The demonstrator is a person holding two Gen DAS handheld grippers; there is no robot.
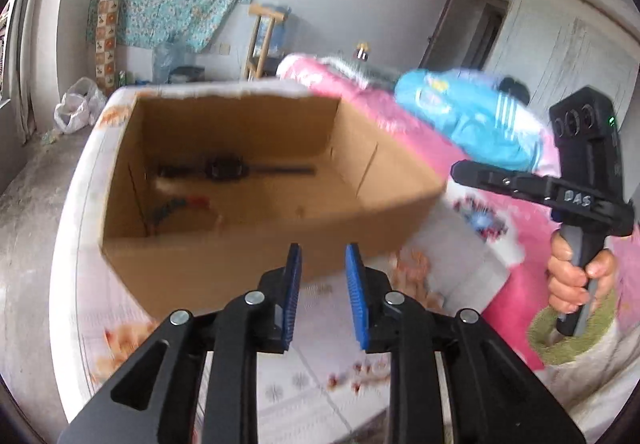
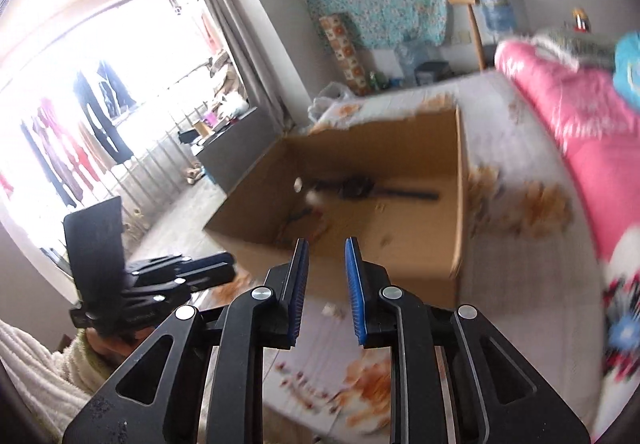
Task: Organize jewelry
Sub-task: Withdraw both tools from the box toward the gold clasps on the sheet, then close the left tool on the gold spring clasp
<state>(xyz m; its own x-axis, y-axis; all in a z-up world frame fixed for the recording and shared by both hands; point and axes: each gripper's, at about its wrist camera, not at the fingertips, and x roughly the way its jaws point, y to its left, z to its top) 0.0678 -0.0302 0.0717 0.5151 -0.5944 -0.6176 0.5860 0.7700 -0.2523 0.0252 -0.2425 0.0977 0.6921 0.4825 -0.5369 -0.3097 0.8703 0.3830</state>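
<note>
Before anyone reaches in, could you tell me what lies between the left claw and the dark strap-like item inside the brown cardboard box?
Only the box's near wall and bare cardboard floor separate the left claw from the dark item, as the left wrist view shows.

A cardboard box [image 1: 256, 244] sits on the bed [image 1: 320, 396], a watch [image 1: 228, 169] inside it, bedding [image 1: 400, 115] piled behind.

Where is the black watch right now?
In both wrist views the watch lies flat on the floor of the open cardboard box on the bed, toward its far wall.
</note>
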